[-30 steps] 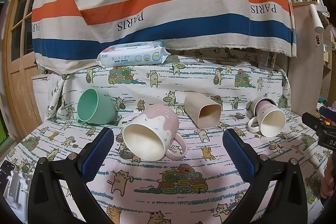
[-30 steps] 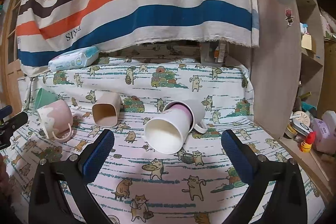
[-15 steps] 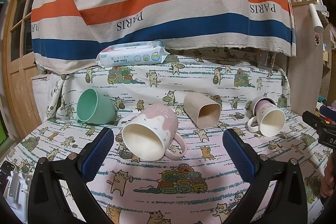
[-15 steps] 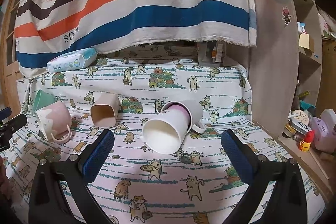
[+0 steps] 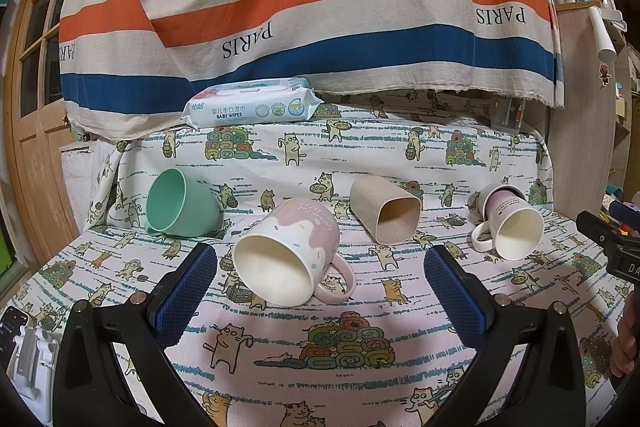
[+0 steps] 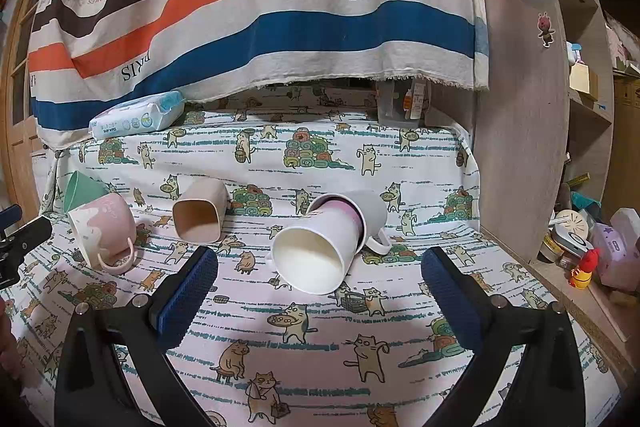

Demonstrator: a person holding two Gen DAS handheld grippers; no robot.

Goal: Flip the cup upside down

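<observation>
Several cups lie on their sides on the cat-print cloth, mouths toward me. A pink-and-cream mug (image 5: 290, 251) lies just beyond my open, empty left gripper (image 5: 320, 291); it also shows in the right wrist view (image 6: 105, 231). A white-and-purple mug (image 6: 324, 239) lies just beyond my open, empty right gripper (image 6: 320, 291); it also shows in the left wrist view (image 5: 510, 225). A beige square cup (image 5: 386, 213) (image 6: 200, 211) lies between them. A green cup (image 5: 178, 205) (image 6: 80, 191) lies at the far left.
A pack of baby wipes (image 5: 252, 109) sits on the raised back ledge under a striped hanging cloth (image 5: 304, 7). A wooden shelf unit (image 6: 532, 131) with small items stands to the right. A phone on a stand (image 5: 16, 339) is at the left front.
Both grippers have drifted very slightly; the right wrist view has shifted a little to the right. The cups have not moved.
</observation>
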